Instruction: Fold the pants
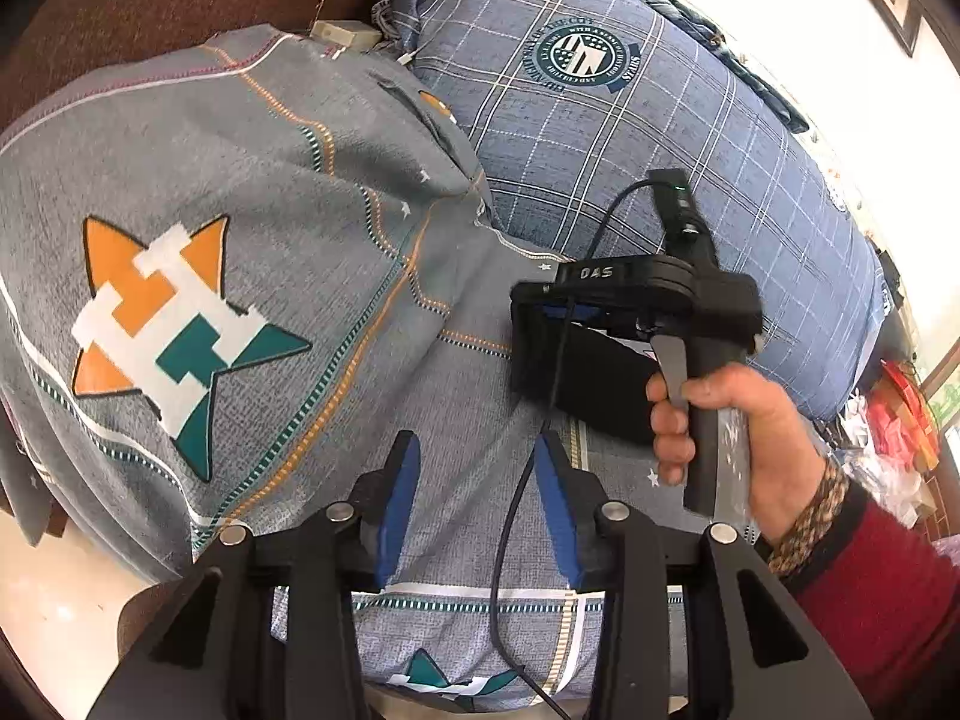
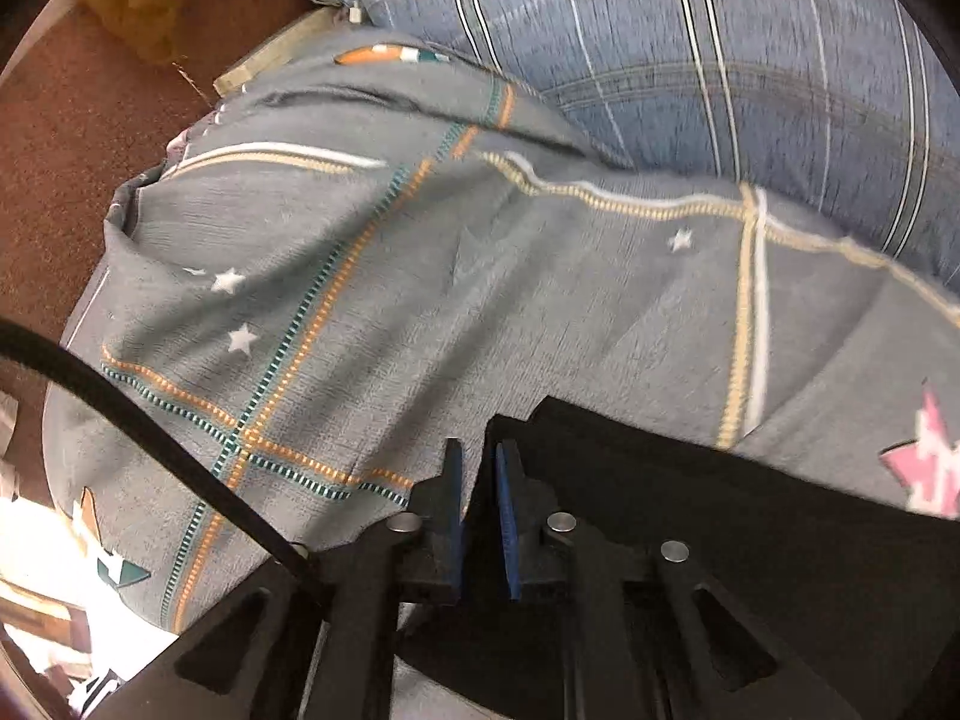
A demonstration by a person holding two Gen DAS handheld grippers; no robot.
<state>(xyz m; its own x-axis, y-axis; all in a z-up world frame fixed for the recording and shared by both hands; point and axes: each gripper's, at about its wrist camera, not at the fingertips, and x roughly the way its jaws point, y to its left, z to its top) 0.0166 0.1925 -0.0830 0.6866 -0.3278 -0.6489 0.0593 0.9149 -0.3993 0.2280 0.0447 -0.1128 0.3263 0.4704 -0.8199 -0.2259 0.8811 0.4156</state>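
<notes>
Black pants [image 2: 690, 516] lie on a grey bedsheet [image 2: 420, 276] with star prints. In the right wrist view my right gripper [image 2: 480, 480] is nearly shut, its blue pads pinching an edge of the black pants. In the left wrist view my left gripper [image 1: 477, 456] is open and empty above the grey sheet [image 1: 240, 180]. The right gripper's black body and the hand on it [image 1: 720, 420] show ahead on the right, with black pants cloth [image 1: 594, 384] under it. Most of the pants are hidden.
A blue plaid pillow or quilt [image 1: 630, 120] lies beyond the sheet, also in the right wrist view [image 2: 660, 30]. A brown headboard [image 1: 120, 0] stands at the far left. A black cable [image 1: 510, 540] hangs between the left fingers. Clutter [image 1: 900, 420] sits at the right.
</notes>
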